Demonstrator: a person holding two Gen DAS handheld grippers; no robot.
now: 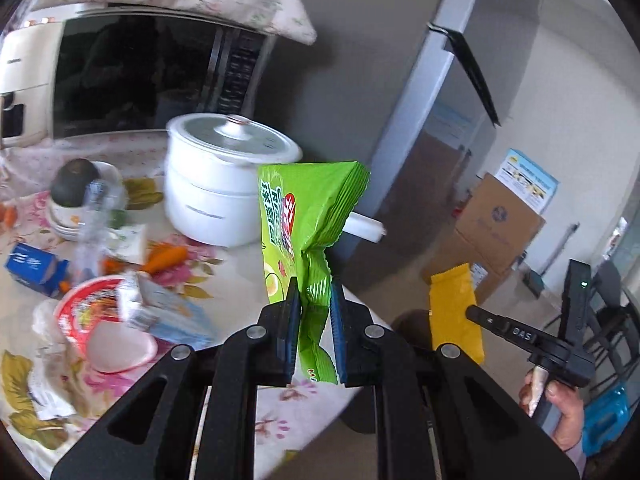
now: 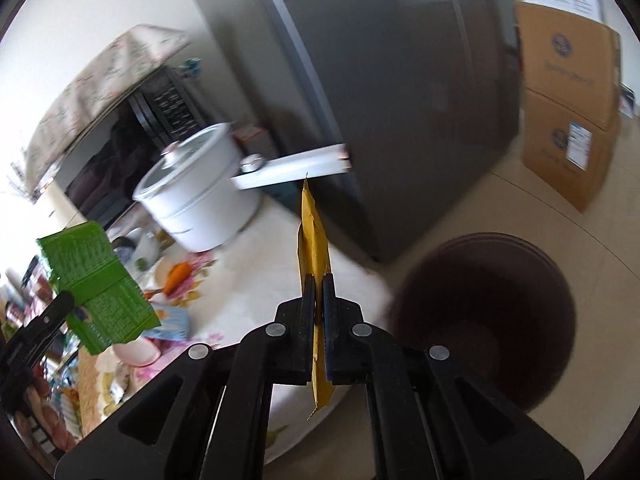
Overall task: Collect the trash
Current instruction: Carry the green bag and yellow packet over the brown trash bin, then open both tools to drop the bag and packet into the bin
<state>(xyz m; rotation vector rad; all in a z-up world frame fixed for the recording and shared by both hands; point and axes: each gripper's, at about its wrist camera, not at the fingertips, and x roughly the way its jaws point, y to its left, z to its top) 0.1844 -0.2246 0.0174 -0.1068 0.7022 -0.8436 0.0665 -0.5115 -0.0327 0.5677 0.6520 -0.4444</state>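
left tool (image 1: 314, 300) clamped tight on the crumpled lower end of the green snack bag (image 1: 308, 216); bag stands up out of the jaws at frame centre, long axis near vertical, sealed top edge uppermost, printed face toward the left of frame. right tool (image 2: 318, 292) pinched shut on the yellow wrapper (image 2: 314, 236), flat and seen edge-on, long axis running up the frame to a point. both pieces held clear above the flowered counter (image 1: 240, 276), gripped by one end so they hang free, i judge for carrying to the dark round bin (image 2: 484, 320) at lower right. more litter remains: red noodle cup (image 1: 100, 312), blue carton (image 1: 36, 268).
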